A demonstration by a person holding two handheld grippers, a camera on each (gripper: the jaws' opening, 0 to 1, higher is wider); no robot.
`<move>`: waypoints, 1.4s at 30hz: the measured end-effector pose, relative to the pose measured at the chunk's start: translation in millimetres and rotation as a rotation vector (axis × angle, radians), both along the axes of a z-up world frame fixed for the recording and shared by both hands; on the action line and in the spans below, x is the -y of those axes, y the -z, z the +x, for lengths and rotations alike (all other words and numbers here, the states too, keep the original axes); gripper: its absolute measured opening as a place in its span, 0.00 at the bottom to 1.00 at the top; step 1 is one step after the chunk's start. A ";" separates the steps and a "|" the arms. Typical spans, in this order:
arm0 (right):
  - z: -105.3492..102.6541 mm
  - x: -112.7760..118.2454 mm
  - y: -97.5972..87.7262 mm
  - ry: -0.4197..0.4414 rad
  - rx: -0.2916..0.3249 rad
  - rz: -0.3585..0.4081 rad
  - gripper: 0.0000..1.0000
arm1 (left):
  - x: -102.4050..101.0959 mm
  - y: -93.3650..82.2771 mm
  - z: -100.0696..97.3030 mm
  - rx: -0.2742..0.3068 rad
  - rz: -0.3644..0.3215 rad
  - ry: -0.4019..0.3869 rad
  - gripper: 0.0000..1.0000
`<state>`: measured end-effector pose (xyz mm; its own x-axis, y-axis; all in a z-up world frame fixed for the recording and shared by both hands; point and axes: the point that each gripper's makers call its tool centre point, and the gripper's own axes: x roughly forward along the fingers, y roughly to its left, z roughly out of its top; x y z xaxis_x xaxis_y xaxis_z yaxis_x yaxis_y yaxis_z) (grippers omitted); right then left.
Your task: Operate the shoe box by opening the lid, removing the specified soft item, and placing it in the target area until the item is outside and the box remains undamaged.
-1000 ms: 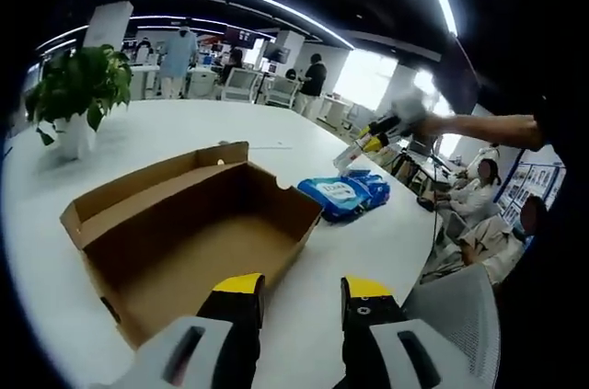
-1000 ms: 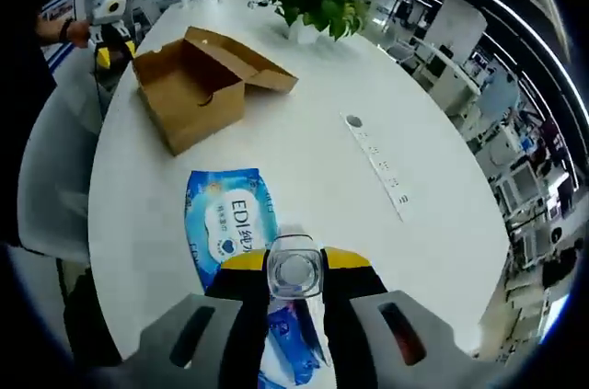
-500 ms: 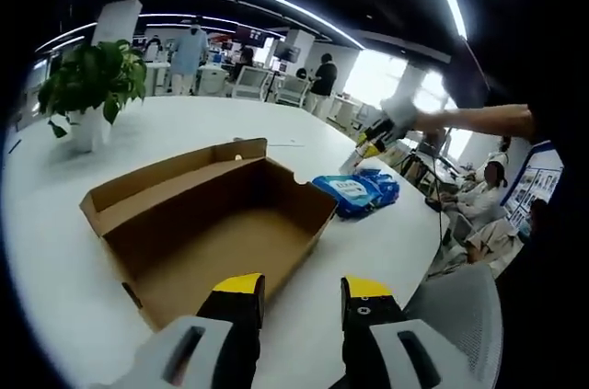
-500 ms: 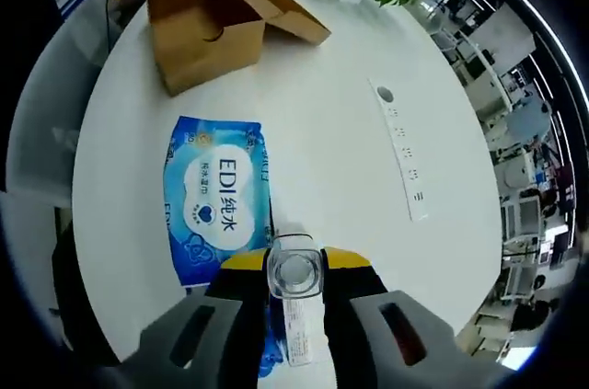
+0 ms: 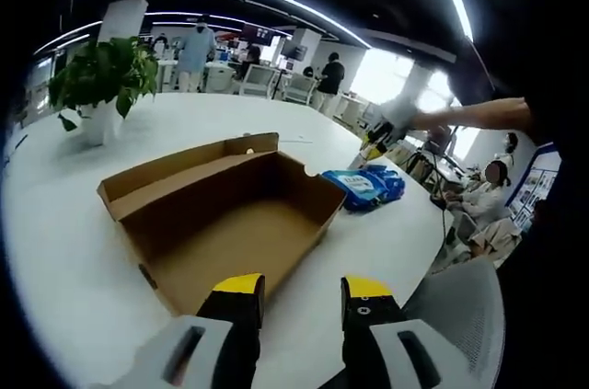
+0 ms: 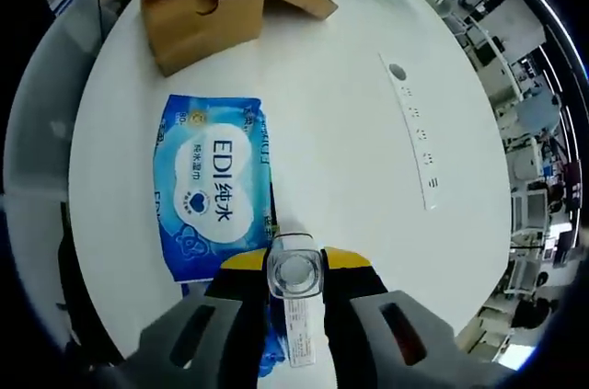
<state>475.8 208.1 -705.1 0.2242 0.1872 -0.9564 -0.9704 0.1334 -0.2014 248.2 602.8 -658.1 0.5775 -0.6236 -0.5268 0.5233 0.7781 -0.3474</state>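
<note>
The right tool (image 6: 294, 265) sits over the near end of the blue wipes pack (image 6: 213, 185), which lies flat on the white surface (image 6: 350, 122). Its yellow-tipped jaws stand close together, with a clear round piece between them. Whether they pinch the pack's edge or only hover above it, I cannot tell: a white strip of the pack runs down between the jaws, but the contact itself is hidden.

From this tool the pack stretches forward and to the left in the right gripper view, its long axis pointing roughly toward the box (image 6: 207, 5). Pack and box are well apart, with bare surface between them. The pack is outside the box.

The left tool (image 5: 299, 292) has its jaws apart with nothing between them. It is held just short of the near wall of the open box (image 5: 221, 223), looking into the bare cardboard interior. The lid (image 5: 179, 164) is folded back on the far side. Beyond the box, to the right in the left gripper view, the pack (image 5: 363, 185) lies with the right tool (image 5: 377, 139) above it.

The right tool is plainly the nearer one to the pack. If a release or pull-back is the coming move, I judge it should go away from the pack's long axis, leaving the pack flat on the surface and the box untouched.
</note>
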 end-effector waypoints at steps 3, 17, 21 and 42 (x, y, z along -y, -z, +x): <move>1.1 -2.4 -0.5 0.004 -0.011 0.016 0.19 | 0.0 2.2 -1.9 -0.004 0.009 0.010 0.34; 11.4 -0.8 0.6 -0.010 -0.053 -0.024 0.20 | -6.7 2.8 4.8 -0.002 0.036 0.014 0.34; 12.6 -1.0 0.9 0.005 -0.062 -0.024 0.21 | -6.2 3.1 4.7 -0.004 0.035 0.017 0.34; 22.4 4.3 -10.7 0.007 -0.027 -0.021 0.25 | -6.8 4.8 4.6 -0.007 0.028 0.015 0.35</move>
